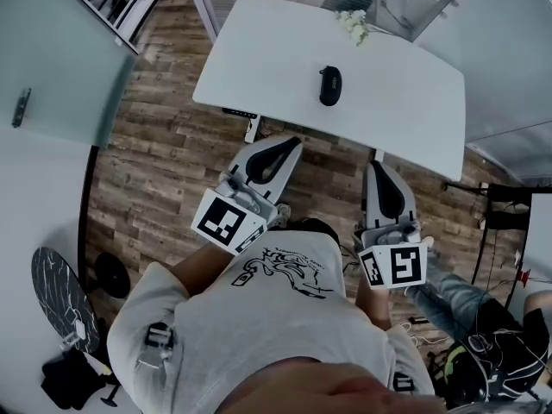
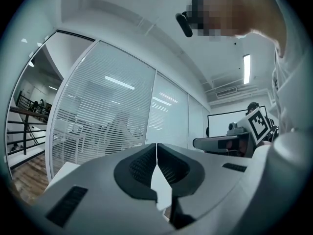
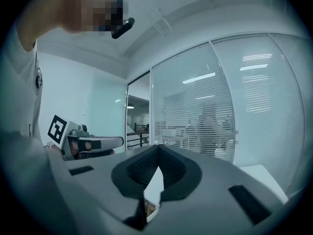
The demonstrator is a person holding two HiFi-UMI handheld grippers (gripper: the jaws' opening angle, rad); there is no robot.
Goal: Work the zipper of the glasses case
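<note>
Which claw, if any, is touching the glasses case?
Apart, both. The head view shows the glasses case lying on the white table, with bare tabletop between it and the left claw and right claw.

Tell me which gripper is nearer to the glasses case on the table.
Left, slightly. The left gripper is just off the table edge, below-left of the glasses case; the right gripper is below-right, further back.

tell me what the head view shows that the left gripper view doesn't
Only the head view: the black glasses case lying on the white table. Only the left gripper view: the slatted glass wall, and the left gripper seen close, its jaws closed together with nothing between them. Both: the right gripper.
</note>
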